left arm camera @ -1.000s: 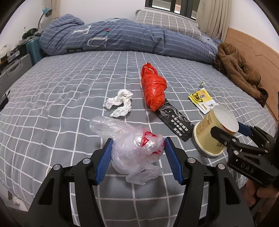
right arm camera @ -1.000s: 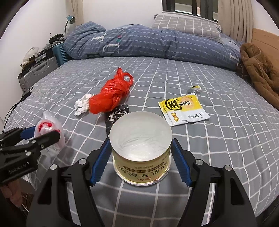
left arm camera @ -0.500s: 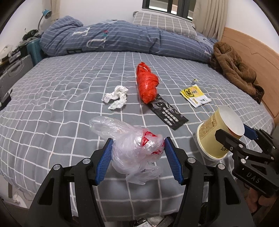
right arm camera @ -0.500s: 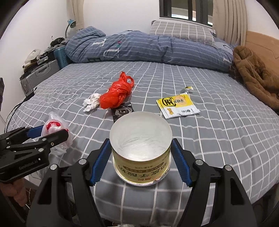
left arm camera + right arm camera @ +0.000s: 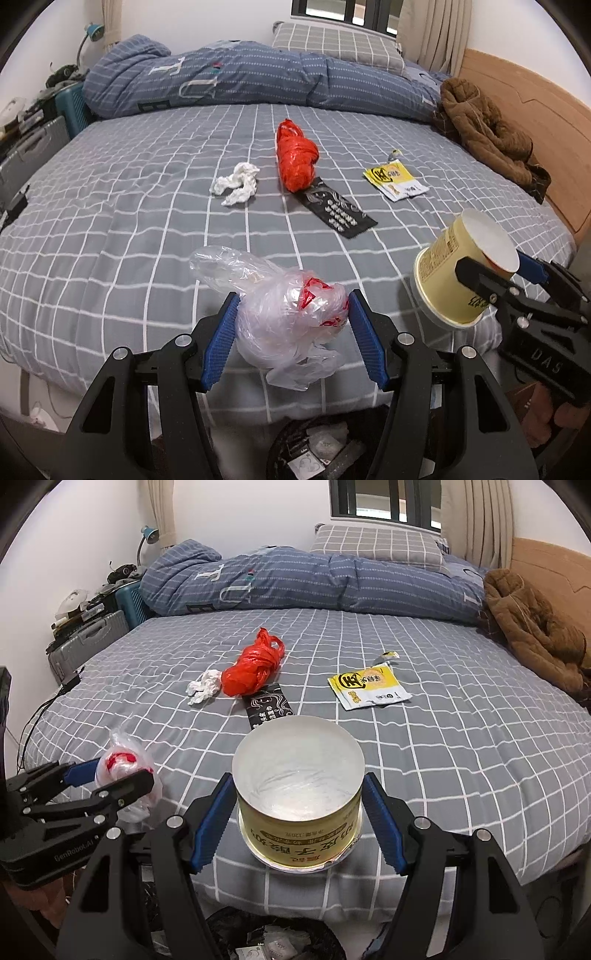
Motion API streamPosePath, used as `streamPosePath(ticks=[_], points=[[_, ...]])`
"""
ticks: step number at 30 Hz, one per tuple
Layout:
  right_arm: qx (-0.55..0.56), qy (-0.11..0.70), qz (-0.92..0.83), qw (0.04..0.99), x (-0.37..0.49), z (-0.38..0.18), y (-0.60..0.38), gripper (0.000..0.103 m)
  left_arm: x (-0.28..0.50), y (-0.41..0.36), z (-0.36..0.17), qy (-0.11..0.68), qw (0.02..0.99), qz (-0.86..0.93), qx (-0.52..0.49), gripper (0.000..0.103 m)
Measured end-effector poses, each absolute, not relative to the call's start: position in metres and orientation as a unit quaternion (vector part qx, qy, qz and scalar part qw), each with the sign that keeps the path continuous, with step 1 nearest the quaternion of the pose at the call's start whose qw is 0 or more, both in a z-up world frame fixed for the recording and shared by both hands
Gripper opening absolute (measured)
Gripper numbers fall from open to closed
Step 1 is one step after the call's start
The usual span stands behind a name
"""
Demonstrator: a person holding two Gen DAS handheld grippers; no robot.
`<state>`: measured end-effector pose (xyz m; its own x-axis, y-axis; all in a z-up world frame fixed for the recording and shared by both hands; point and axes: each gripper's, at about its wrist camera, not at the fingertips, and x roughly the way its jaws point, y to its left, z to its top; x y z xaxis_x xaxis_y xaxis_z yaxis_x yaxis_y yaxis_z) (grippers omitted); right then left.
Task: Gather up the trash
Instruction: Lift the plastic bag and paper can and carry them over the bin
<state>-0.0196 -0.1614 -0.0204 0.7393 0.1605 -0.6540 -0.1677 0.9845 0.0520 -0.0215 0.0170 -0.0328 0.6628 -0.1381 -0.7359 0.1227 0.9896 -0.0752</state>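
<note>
Two pieces of trash are in my grip: my left hand-held gripper point(image 5: 293, 328) pinches a crumpled clear plastic bag with red print point(image 5: 291, 321), my right hand-held gripper point(image 5: 297, 814) clamps a yellow paper noodle cup point(image 5: 299, 794). Both hang past the bed edge above the black-lined bin point(image 5: 321, 446). The limp bag could slip out, or the cup's slick wall could twist free.
</note>
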Motion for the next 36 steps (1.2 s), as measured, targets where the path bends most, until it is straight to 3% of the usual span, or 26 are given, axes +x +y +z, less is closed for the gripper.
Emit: streamPosePath(ticks=[36], points=[[0.005,0.406,0.105,0.908,-0.125,-0.045,-0.146,0.067,-0.132,0.030,-0.042,0.438,0.896,-0.061,-0.027,0.059]])
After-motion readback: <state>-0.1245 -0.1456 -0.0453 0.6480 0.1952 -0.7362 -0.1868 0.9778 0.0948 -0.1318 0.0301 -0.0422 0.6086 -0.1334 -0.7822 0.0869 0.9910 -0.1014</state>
